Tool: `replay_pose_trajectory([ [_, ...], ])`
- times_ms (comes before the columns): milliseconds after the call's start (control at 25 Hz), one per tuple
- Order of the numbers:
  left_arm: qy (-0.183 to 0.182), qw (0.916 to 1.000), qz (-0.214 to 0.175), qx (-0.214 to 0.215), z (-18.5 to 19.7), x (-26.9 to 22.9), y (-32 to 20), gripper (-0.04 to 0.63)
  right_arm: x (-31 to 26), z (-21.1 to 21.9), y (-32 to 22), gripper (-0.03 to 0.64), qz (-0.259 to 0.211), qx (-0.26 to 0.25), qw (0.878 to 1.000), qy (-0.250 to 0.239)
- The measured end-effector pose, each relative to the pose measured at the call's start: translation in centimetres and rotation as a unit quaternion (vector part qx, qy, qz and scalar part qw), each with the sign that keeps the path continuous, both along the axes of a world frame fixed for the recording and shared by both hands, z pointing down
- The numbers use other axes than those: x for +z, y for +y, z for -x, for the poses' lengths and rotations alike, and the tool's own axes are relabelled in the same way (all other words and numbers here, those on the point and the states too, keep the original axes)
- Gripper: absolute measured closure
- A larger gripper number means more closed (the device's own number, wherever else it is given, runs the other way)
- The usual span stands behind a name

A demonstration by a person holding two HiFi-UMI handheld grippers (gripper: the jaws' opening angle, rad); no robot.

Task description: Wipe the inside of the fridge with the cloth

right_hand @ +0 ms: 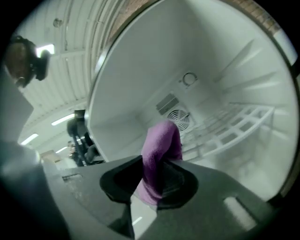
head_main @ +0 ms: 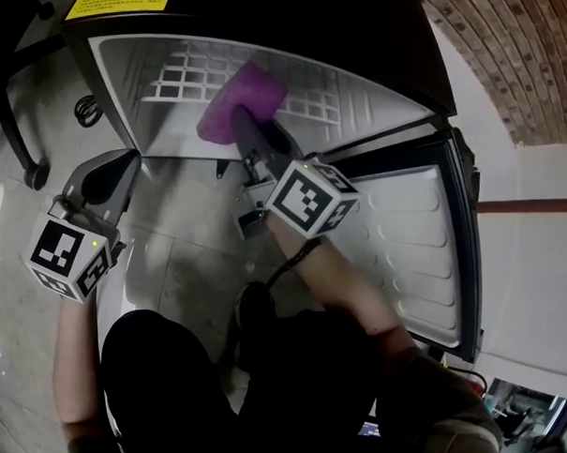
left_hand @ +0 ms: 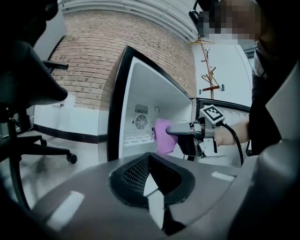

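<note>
The small fridge (head_main: 362, 95) stands open, with a white inside and a wire shelf (head_main: 188, 77). A purple cloth (head_main: 250, 93) is held inside it, above the shelf, by my right gripper (head_main: 242, 121), which is shut on the cloth. In the right gripper view the cloth (right_hand: 162, 143) sticks up from between the jaws, in front of the round fan vent (right_hand: 180, 116) on the back wall. My left gripper (head_main: 120, 174) hangs outside the fridge to its left, over the floor, shut with nothing in it. From the left gripper view I see the cloth (left_hand: 162, 136) and right gripper (left_hand: 182, 133).
The fridge door (head_main: 416, 253) is swung open to the right, beside my right arm. A black office chair (left_hand: 28, 93) on castors stands left of the fridge. A brick wall (left_hand: 93, 56) runs behind it. The floor (head_main: 182, 263) is pale tile.
</note>
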State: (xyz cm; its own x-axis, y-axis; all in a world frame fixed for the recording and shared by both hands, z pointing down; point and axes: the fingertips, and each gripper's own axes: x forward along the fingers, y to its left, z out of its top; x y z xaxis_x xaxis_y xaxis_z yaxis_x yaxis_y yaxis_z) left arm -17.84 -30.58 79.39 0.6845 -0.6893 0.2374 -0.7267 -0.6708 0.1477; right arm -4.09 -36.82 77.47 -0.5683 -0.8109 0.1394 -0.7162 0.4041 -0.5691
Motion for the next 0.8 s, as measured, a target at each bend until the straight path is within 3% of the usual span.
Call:
replay_pose_trajectory([
  [120,0.009,0.9997,0.01,-0.022,2.0,1.6,0.8,0.578,2.5,6.0,3.8,0.541,-0.002,-0.132,0.991,-0.018],
  [240,0.008,0.9988,0.016,-0.045,4.0,3.9,1.2,0.578,7.7,9.7,6.3,0.541,0.055,-0.197,0.979,-0.009],
  [360,0.001,0.9986,0.025,-0.048,5.1,5.3,1.6,0.578,11.0,10.9,4.6,0.541,0.078,-0.189,0.979,0.006],
  [560,0.0,0.9974,0.037,-0.061,6.3,6.1,1.4,0.578,10.3,12.5,-2.0,0.541,0.022,-0.167,0.986,0.011],
  [800,-0.023,0.9971,0.034,-0.063,6.6,6.1,1.3,0.578,13.6,13.3,-6.7,0.541,0.027,-0.151,0.983,0.101],
])
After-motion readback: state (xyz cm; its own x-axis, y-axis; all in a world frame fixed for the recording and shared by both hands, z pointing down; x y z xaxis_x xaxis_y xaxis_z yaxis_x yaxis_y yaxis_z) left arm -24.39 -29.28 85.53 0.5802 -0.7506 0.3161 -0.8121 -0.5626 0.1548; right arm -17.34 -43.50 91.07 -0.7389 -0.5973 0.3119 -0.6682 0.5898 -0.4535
